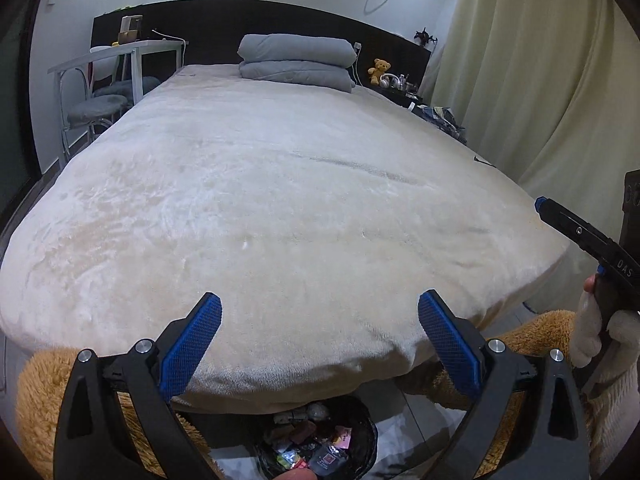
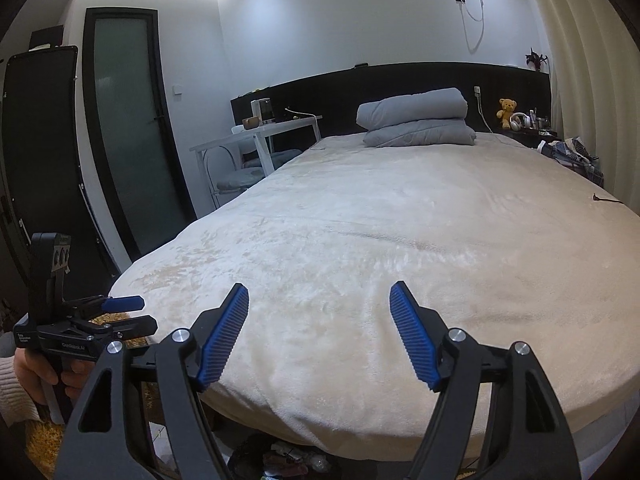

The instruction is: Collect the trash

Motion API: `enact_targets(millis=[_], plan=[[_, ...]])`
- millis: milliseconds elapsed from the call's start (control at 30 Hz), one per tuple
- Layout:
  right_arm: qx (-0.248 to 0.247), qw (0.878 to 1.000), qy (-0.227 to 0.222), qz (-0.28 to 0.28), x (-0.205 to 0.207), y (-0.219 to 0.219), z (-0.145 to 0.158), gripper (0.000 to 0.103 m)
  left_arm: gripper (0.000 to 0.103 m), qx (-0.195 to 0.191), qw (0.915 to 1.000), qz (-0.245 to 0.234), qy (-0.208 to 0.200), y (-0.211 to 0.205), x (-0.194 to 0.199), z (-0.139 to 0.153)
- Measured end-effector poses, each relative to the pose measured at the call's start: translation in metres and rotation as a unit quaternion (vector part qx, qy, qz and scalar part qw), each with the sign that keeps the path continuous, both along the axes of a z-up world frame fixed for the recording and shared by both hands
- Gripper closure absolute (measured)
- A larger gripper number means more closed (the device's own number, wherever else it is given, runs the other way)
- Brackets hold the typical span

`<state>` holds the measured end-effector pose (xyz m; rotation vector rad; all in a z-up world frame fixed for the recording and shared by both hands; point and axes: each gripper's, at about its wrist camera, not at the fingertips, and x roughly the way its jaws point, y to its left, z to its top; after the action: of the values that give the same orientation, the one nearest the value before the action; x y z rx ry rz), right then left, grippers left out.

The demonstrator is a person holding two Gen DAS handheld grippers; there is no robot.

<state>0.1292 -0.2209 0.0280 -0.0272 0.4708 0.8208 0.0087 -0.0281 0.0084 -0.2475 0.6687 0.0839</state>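
A black trash bin (image 1: 316,440) full of wrappers and scraps stands on the floor at the foot of the bed, below my left gripper; its top also shows in the right wrist view (image 2: 288,460). My left gripper (image 1: 320,312) is open and empty, held over the bed's foot edge above the bin. My right gripper (image 2: 318,300) is open and empty, also over the foot of the bed. The right gripper shows from the side at the right of the left wrist view (image 1: 580,232). The left gripper shows at the lower left of the right wrist view (image 2: 128,312).
A bed (image 1: 280,180) with a cream plush cover fills both views, with folded grey bedding (image 1: 298,60) at the head. A white desk (image 1: 120,52) and stools stand at the left. A brown shaggy rug (image 1: 40,392) lies on the floor. Curtains (image 1: 540,80) hang at the right.
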Motion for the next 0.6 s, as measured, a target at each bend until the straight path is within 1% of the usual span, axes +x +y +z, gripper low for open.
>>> enact_targets(millis=[133,233,333,400,500,533,600], plan=[[-0.006,1.000,-0.002,-0.011,0.008,-0.005,-0.007,0.030,0.007,0.014,0.9998,-0.007,-0.010,-0.001,0.004,0.005],[-0.011,1.000,-0.003,-0.014,0.011,-0.006,-0.019,0.030,0.007,0.014,0.9998,-0.005,-0.016,0.002,0.007,0.006],[-0.022,1.000,0.013,-0.015,0.014,-0.002,-0.030,0.030,0.007,0.015,0.9997,-0.006,-0.017,0.002,0.009,0.001],[-0.025,1.000,0.011,-0.009,0.014,0.001,-0.032,0.030,0.006,0.013,0.9997,-0.009,-0.017,0.002,0.009,-0.003],[-0.039,0.999,0.011,-0.004,0.013,0.008,-0.038,0.030,0.007,0.022,0.9995,-0.012,-0.019,-0.002,0.008,-0.006],[-0.043,0.999,0.011,-0.004,0.013,0.010,-0.040,0.028,0.007,0.023,0.9994,-0.015,-0.021,-0.003,0.007,-0.007],[-0.043,0.999,0.012,0.000,0.014,0.014,-0.043,0.019,0.006,0.029,0.9992,-0.018,-0.022,-0.005,0.006,-0.007]])
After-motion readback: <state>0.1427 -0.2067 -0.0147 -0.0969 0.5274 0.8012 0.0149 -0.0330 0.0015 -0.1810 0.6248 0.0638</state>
